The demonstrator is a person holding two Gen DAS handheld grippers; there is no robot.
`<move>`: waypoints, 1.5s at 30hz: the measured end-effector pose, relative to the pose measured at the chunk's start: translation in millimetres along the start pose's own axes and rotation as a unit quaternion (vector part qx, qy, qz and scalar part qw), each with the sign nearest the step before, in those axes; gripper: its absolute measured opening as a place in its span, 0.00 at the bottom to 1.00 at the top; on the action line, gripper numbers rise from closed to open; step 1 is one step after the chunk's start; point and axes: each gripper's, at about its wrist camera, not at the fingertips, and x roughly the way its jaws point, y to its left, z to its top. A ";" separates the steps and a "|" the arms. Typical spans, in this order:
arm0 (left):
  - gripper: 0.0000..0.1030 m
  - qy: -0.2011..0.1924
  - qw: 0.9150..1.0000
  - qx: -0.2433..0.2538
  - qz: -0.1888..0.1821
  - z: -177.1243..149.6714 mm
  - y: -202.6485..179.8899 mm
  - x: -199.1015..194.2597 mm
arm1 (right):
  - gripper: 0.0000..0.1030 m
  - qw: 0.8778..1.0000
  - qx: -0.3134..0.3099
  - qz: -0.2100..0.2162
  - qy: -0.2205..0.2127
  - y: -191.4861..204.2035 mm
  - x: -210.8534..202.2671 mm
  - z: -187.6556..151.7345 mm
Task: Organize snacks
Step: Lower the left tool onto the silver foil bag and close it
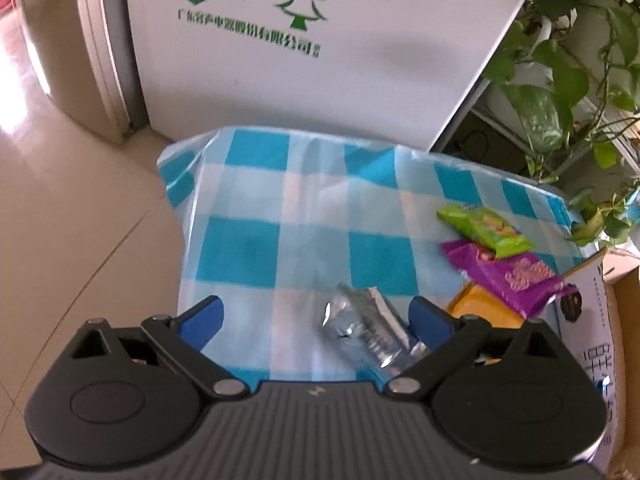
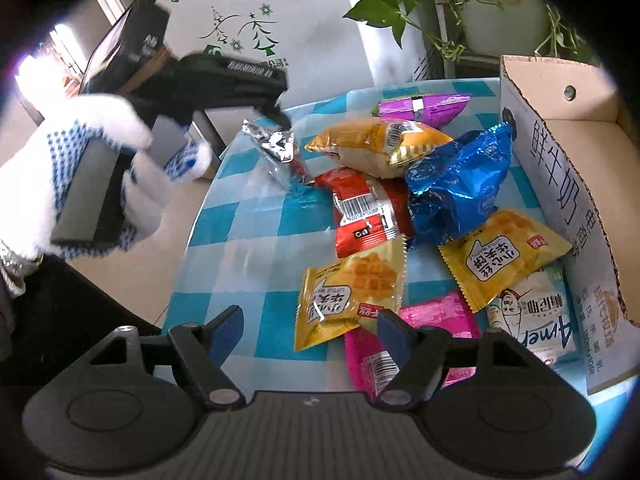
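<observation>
Snack packets lie on a table with a blue-and-white checked cloth (image 2: 224, 220). My left gripper (image 1: 316, 316) is open just above a silver foil packet (image 1: 368, 330), which lies between its blue fingers. The right wrist view shows that gripper (image 2: 280, 114) over the same silver packet (image 2: 272, 140). My right gripper (image 2: 310, 330) is open and empty, just above a yellow waffle packet (image 2: 352, 292). Beyond lie a red packet (image 2: 368, 212), a blue foil bag (image 2: 460, 188), an orange bread packet (image 2: 380, 144), a purple packet (image 2: 424, 108) and a pink one (image 2: 400, 344).
An open cardboard box (image 2: 560, 184) stands at the table's right edge, with a white-and-blue packet (image 2: 532, 316) against it. A white cabinet with green print (image 1: 320, 60) stands behind the table. Potted vines (image 1: 568, 80) hang at the right. Tiled floor (image 1: 80, 200) lies to the left.
</observation>
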 end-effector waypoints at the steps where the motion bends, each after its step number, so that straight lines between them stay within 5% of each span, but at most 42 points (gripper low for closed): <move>1: 0.95 0.002 1.000 0.008 0.004 -3.5 1.8 -1.2 | 0.78 1.000 0.001 -0.001 -0.001 -0.2 -0.7 0.4; 5: 0.95 0.017 0.999 0.039 0.026 -21.8 8.6 -5.1 | 0.79 1.000 0.005 -0.006 -0.008 -1.9 -1.3 1.2; 13: 0.95 0.009 0.995 0.099 -0.015 -35.8 13.5 -21.5 | 0.80 1.000 0.018 -0.020 -0.008 -6.1 -5.6 1.4; 18: 0.95 0.008 0.979 0.201 -0.028 -44.5 -4.6 -11.9 | 0.80 0.999 0.034 -0.028 -0.009 -11.1 -7.6 2.6; 22: 0.95 -0.003 0.962 0.273 -0.001 -52.5 -15.1 -1.0 | 0.81 0.999 0.039 -0.028 -0.013 -12.9 -9.9 3.2; 31: 0.97 -0.008 0.964 0.264 -0.014 -49.5 -15.4 18.7 | 0.82 0.999 0.033 -0.028 -0.004 -9.6 -5.6 2.8; 39: 0.64 -0.009 0.968 0.246 -0.040 -56.3 -16.7 8.3 | 0.76 0.999 0.027 -0.031 0.008 -11.0 3.5 0.8; 42: 0.61 -0.003 0.974 0.225 -0.037 -61.4 -14.5 2.2 | 0.72 0.999 0.018 -0.023 0.020 -7.9 8.9 -0.4; 45: 0.60 0.002 0.979 0.200 -0.048 -64.7 -9.3 -3.4 | 0.73 0.999 0.015 0.028 0.038 -3.8 12.5 -2.5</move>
